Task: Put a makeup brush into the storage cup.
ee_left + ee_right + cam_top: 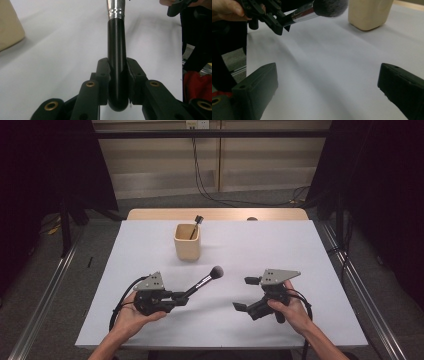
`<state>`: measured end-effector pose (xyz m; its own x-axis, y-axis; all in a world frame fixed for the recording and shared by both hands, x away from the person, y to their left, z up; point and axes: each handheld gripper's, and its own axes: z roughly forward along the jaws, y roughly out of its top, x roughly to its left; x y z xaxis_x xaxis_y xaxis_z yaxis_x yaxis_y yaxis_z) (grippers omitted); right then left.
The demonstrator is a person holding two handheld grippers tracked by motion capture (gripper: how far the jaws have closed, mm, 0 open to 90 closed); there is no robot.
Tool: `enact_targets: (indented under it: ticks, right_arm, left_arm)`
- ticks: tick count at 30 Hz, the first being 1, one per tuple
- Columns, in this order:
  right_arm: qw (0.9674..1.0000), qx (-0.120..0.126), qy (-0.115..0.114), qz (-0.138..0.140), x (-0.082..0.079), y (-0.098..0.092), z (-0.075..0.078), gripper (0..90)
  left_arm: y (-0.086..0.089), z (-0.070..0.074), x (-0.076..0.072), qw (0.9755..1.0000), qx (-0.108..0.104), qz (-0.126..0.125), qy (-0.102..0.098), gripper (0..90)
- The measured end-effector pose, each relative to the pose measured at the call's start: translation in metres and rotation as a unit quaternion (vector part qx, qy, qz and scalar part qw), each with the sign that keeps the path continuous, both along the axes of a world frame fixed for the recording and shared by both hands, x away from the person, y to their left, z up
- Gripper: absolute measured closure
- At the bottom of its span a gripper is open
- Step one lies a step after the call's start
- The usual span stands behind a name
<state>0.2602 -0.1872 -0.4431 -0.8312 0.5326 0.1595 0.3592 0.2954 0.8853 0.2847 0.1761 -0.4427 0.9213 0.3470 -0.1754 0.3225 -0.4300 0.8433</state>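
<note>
Your left gripper (181, 296) has its jaws closed tight on the glossy black handle of a makeup brush (205, 280), the pads pressing both sides near the rounded butt end. The handle runs into a ridged, polished metal ferrule and a soft, fluffy grey head, held clear above the matte white worktop (280, 250) and angled toward a cream, round-cornered cup (187, 243) beyond it. A thin dark-tipped brush (195, 225) leans inside the cup, its tip above the rim. Your right gripper (246, 294) has its jaws spread wide, with nothing between them, low over the bare worktop.
</note>
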Motion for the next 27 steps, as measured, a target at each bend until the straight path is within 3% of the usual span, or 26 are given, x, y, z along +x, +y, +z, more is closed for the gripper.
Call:
enact_targets:
  ticks: [5, 8, 13, 22, 23, 27]
  right_arm:
    - [0.9997, 0.011, -0.020, -0.010, 0.000, 0.001, 0.001, 4.5]
    - [0.9990, 0.006, -0.043, -0.010, 0.001, 0.001, 0.001, 3.2]
    - [0.9983, 0.028, -0.049, -0.017, 0.003, 0.000, 0.003, 4.1]
    - [0.9963, 0.079, -0.032, 0.012, 0.002, -0.001, 0.009, 4.9]
    - [0.9956, 0.086, -0.035, 0.012, 0.002, -0.001, 0.010, 4.6]
    - [0.9949, 0.097, -0.028, 0.006, 0.004, 0.001, 0.014, 4.2]
  left_arm:
    - [-0.002, 0.001, -0.001, 0.9997, -0.019, -0.001, -0.013, 74.6]
    - [-0.004, 0.003, -0.001, 0.9995, -0.028, 0.001, -0.011, 74.6]
    - [-0.010, 0.007, -0.001, 0.9986, -0.049, 0.006, -0.017, 74.6]
    - [-0.017, 0.011, 0.000, 0.9969, -0.068, 0.007, -0.039, 74.7]
    - [-0.018, 0.012, 0.000, 0.9971, -0.063, 0.006, -0.043, 74.6]
    - [-0.021, 0.015, 0.001, 0.9957, -0.078, 0.008, -0.049, 74.6]
